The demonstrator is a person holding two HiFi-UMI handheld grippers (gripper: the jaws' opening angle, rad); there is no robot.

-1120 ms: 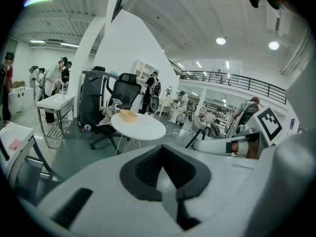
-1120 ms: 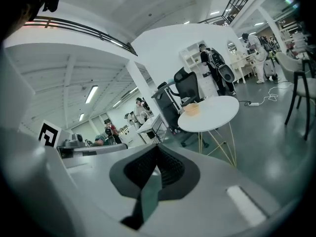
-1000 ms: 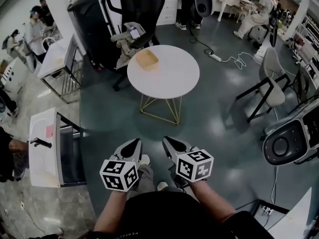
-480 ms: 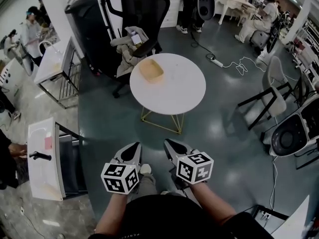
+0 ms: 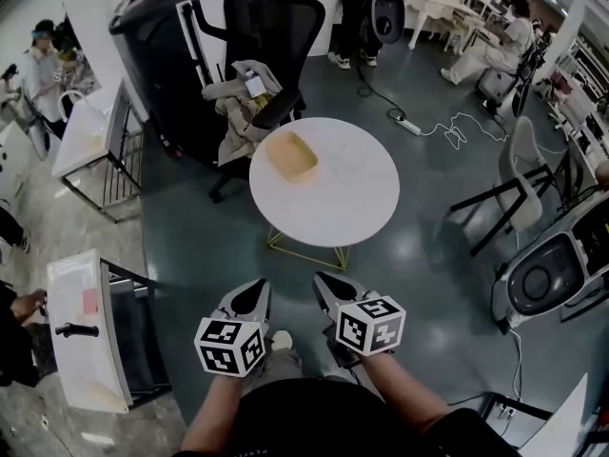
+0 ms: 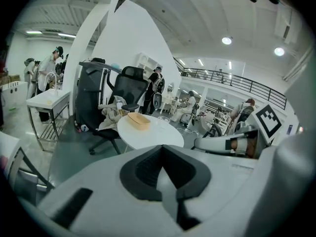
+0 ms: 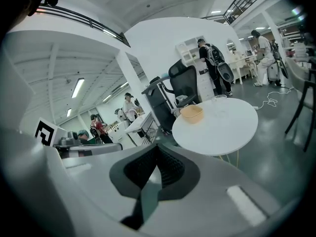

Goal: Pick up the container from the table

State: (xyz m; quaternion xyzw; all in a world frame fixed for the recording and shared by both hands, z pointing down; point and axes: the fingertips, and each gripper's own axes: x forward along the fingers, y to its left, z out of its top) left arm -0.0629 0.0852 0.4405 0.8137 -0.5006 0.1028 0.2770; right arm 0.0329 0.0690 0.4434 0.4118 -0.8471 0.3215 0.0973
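Observation:
A tan, tray-like container (image 5: 291, 155) lies on the far left part of a round white table (image 5: 328, 212). The left gripper view shows the container (image 6: 138, 121) too, and so does the right gripper view (image 7: 192, 113). A clear glass-like thing (image 5: 348, 154) stands beside it on the table. My left gripper (image 5: 251, 295) and right gripper (image 5: 329, 288) are side by side at the bottom of the head view. Both point at the table from well short of it. Each has its jaws pressed together with nothing between them, as the left gripper (image 6: 165, 168) and right gripper (image 7: 157, 171) show in their own views.
A black office chair (image 5: 271, 27) draped with clothes stands behind the table. A grey chair (image 5: 519, 174) is at the right, with a power strip and cable (image 5: 411, 127) on the floor. White desks (image 5: 81, 327) line the left side. Several people are in the background.
Both grippers have moved forward with the person. The table and container have come lower and nearer in the head view. The jaws stayed shut.

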